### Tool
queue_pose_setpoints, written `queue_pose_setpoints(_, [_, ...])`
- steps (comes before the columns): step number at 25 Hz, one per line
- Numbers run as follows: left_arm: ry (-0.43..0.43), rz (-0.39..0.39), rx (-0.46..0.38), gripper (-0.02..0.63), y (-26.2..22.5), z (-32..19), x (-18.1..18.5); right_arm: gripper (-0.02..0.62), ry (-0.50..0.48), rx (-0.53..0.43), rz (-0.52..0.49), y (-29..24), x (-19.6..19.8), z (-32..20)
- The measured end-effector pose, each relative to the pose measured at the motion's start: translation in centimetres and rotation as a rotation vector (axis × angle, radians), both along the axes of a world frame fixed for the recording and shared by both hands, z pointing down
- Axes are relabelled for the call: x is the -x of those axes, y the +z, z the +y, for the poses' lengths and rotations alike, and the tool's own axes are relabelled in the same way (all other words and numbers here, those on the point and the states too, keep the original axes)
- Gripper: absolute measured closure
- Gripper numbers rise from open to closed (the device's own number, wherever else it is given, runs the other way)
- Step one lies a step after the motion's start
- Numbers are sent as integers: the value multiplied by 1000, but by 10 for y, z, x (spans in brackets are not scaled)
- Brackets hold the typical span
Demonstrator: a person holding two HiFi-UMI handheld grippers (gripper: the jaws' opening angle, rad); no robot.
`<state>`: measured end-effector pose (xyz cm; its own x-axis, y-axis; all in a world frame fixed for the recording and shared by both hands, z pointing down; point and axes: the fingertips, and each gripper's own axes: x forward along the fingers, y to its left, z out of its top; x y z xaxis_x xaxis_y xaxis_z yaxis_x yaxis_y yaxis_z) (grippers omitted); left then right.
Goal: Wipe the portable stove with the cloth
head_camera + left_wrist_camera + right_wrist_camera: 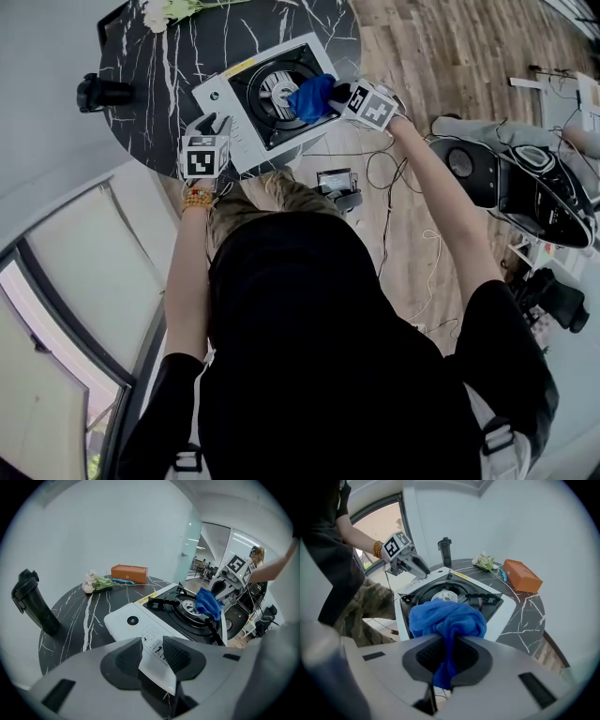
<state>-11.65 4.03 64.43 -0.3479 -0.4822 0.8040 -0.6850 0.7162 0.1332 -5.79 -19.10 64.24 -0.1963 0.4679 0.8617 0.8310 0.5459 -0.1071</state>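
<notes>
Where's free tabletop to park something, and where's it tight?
Bare tabletop between black bottle and portable stove; another strip between stove and flowers with orange box. Crowded: the stove's near side, left hand-held gripper on its corner, right hand-held gripper with blue cloth at the burner.

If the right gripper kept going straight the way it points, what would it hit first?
Probably the portable stove, in its black burner well. The right gripper, clamped on the blue cloth, aims down at it, cloth leading. Whether the cloth already touches is unclear.
</notes>
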Motion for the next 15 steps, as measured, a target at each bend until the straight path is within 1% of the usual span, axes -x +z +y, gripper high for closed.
queue_pose_setpoints(2, [4,5,6,465,0,1,0,569,16,46,18,-1,3,-1])
queue_pose_setpoints(4, [15,7,12,465,0,1,0,569,40,74,-5,-9,19,-7])
queue_pose_setpoints(7, [22,5,19,466,-2,1,0,568,136,106,-69,-24,70,-22])
queue_pose_setpoints(11, [18,2,21,466,-3,1,-1,568,233,68,-66,-18,131,-34])
queue_pose_setpoints(15, [23,8,9,466,-1,-2,-1,568,295,39,-46,-3,168,-42])
